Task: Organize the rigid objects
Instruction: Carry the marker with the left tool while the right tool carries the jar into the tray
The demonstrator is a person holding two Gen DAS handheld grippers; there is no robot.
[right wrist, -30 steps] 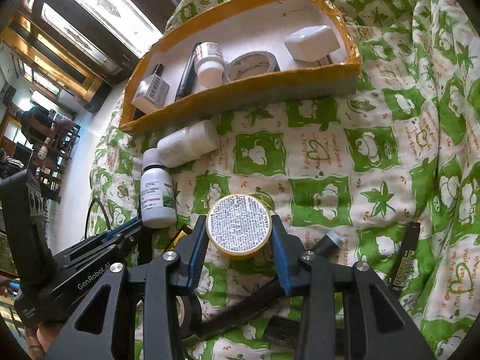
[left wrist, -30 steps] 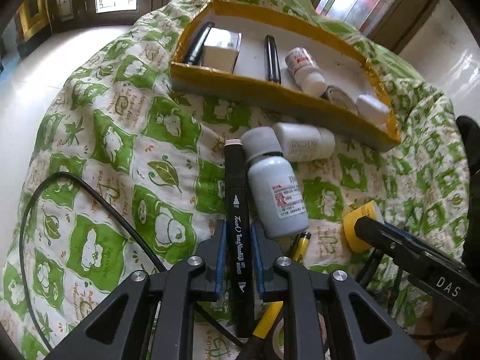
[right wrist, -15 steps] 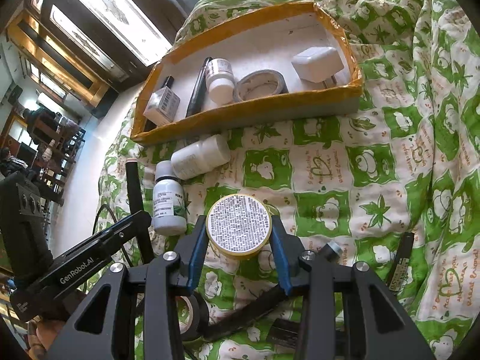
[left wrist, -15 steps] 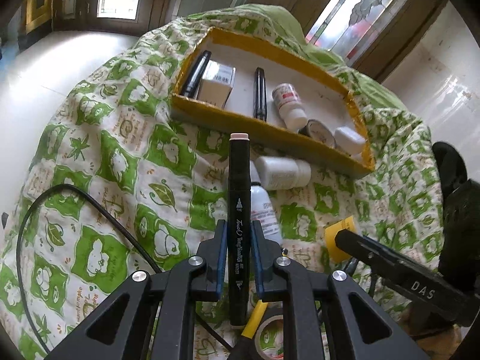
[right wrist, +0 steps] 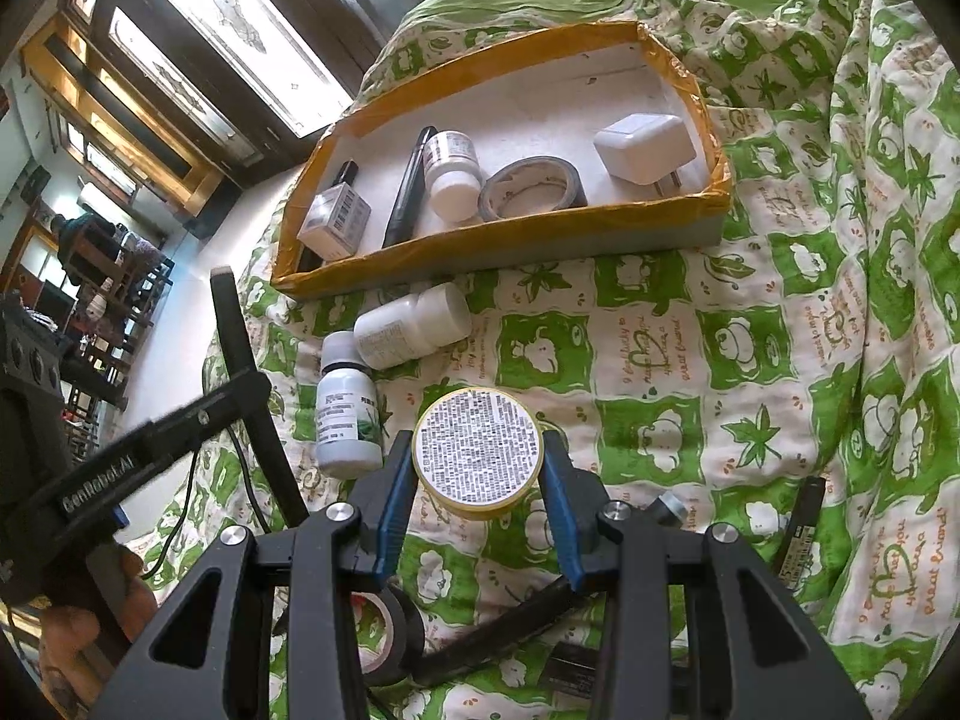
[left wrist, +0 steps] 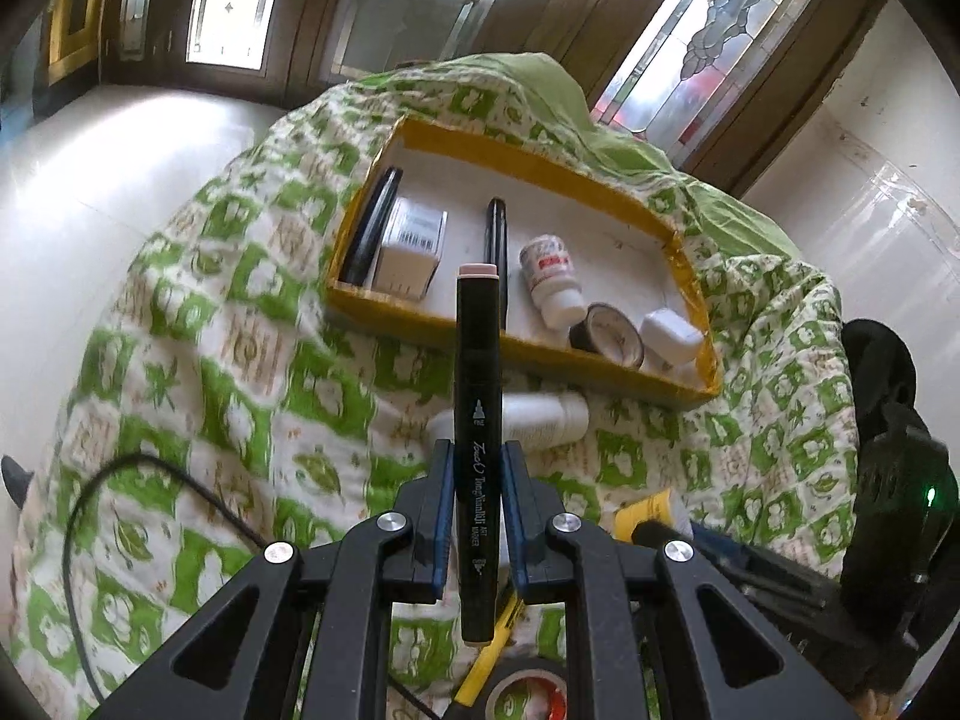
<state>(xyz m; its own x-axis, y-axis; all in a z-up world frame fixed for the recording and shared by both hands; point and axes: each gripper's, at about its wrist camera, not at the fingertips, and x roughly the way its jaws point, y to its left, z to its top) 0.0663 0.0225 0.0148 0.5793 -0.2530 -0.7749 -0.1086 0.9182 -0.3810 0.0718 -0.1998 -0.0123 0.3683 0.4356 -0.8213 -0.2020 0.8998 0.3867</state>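
Note:
My left gripper (left wrist: pixel 477 468) is shut on a black art marker (left wrist: pixel 477 396), held above the green-patterned quilt, its pale cap pointing toward the yellow-rimmed box (left wrist: pixel 540 168). The box (right wrist: pixel 372 114) holds markers, a small carton (left wrist: pixel 411 243), a white bottle (left wrist: pixel 549 279), a tape roll (left wrist: pixel 606 333) and a white charger (right wrist: pixel 645 147). My right gripper (right wrist: pixel 479 462) is shut on a round yellow tin (right wrist: pixel 478 450), its printed face toward the camera. The left gripper (right wrist: pixel 240 384) with its marker (right wrist: pixel 231 318) shows at the left of the right wrist view.
On the quilt before the box lie a white bottle (right wrist: pixel 414 330) and a grey bottle (right wrist: pixel 345 405). A black tape roll (right wrist: pixel 387 630), dark pens (right wrist: pixel 801 531) and a yellow pen (left wrist: pixel 489 654) lie near me. A black cable (left wrist: pixel 108 480) loops at the left. A hand (right wrist: pixel 90 612) holds the left gripper.
My left gripper has risen with the black marker off the quilt, and the box now sits behind the marker's tip. The right gripper has kept still with the yellow tin.

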